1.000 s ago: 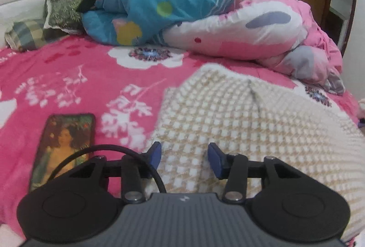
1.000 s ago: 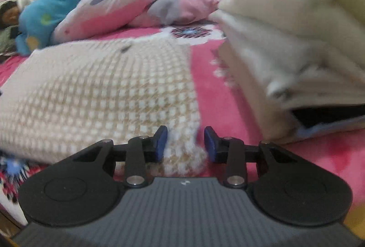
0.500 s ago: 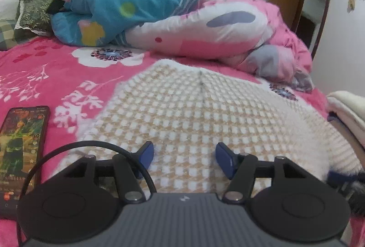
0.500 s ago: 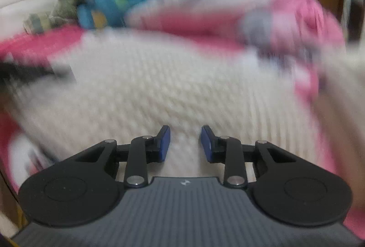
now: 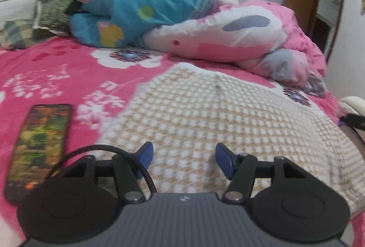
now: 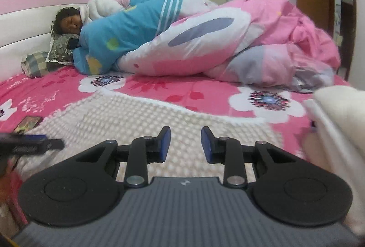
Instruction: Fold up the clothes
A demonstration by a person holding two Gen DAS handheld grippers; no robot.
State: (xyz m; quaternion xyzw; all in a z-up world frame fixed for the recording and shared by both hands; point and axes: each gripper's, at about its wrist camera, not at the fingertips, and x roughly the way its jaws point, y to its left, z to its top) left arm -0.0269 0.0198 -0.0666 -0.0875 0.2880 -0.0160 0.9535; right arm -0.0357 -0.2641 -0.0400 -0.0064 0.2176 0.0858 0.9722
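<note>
Left gripper (image 5: pixel 183 157) has just opened its jaws off the sweater (image 5: pixel 228 114); right gripper (image 6: pixel 185 141), narrowed yet empty, lifted above it: fold released.

No words, numbers or brand names can be read anywhere before me. The phone (image 5: pixel 37 151) at the lower left of my left-wrist view shows only a blurred, colourful screen, and a small pale emblem (image 6: pixel 184 183) on my gripper's grey housing, bottom centre, is too tiny to make out.
</note>
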